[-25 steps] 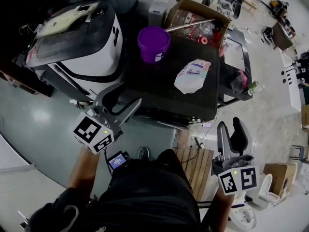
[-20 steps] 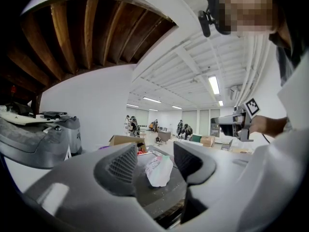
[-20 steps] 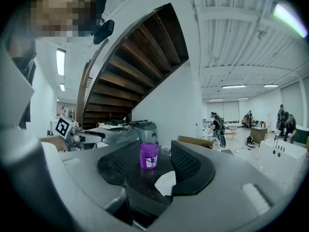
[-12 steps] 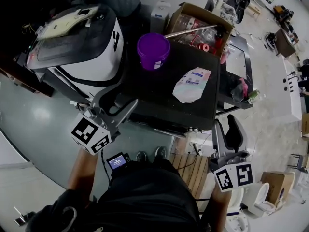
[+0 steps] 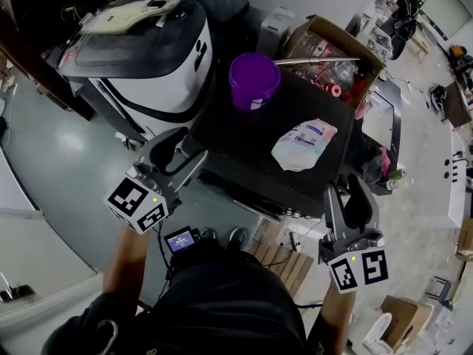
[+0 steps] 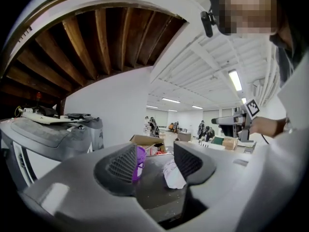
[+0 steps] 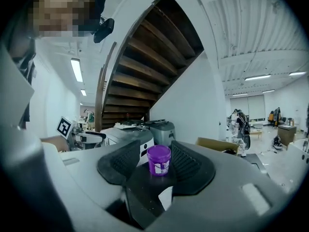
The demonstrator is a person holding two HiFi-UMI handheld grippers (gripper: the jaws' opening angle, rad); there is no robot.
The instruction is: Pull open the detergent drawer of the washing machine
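Facing the black-topped washing machine [image 5: 236, 135], we have the left gripper [image 5: 196, 145] off its near left corner and the right gripper [image 5: 347, 187] off its near right corner, each with its 2 jaws apart and nothing between them. The machine's near front face lies between the 2 grippers, seen too steeply for us to make out the detergent drawer. On top stand 1 purple tub [image 5: 254, 80] at the far side and 1 white bag [image 5: 304, 145] to its right, nearer us.
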